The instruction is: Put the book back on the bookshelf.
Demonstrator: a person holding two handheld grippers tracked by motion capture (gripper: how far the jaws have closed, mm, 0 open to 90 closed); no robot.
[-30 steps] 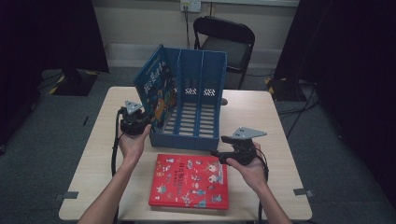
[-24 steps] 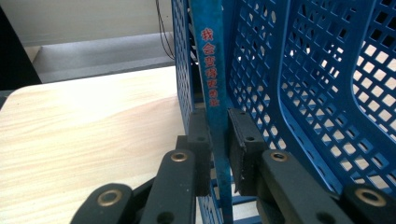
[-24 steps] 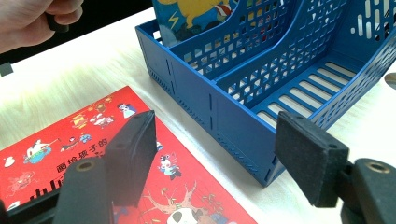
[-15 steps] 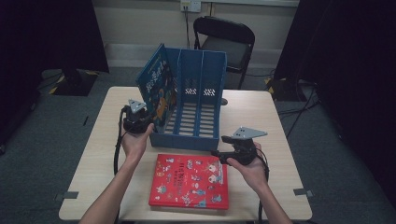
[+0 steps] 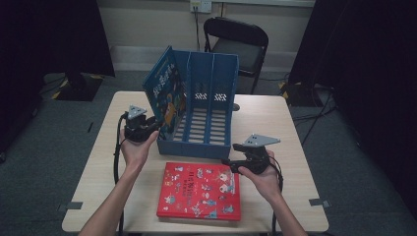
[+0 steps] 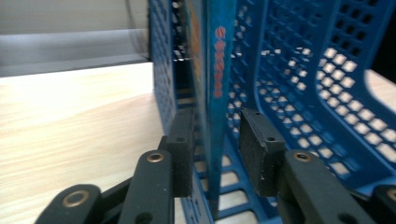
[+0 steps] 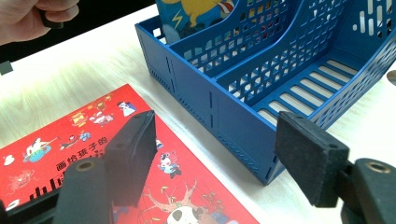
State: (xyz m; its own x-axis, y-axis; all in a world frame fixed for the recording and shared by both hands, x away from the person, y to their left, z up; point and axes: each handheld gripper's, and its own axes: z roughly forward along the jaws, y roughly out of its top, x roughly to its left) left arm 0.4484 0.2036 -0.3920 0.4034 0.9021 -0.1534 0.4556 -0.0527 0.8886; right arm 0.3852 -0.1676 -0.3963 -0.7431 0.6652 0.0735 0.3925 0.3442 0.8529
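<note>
A blue three-slot file rack (image 5: 211,88) stands on the table. A blue picture book (image 5: 164,91) leans upright in its leftmost slot. My left gripper (image 5: 156,125) is at the rack's front left corner. In the left gripper view its jaws (image 6: 217,149) straddle the blue book's spine (image 6: 219,60) with small gaps on both sides, so it is open. A red picture book (image 5: 199,191) lies flat in front of the rack. My right gripper (image 5: 227,164) hovers open over the red book's far right corner (image 7: 56,144), close to the rack's front wall (image 7: 233,112).
The wooden table (image 5: 265,118) has bare room left and right of the rack. The rack's middle and right slots (image 7: 299,88) hold nothing. A black folding chair (image 5: 236,37) stands behind the table. The other hand (image 7: 42,11) appears at the top left of the right gripper view.
My left gripper has shifted slightly toward the rack's front left corner. The right gripper and both books have stayed where they were.
</note>
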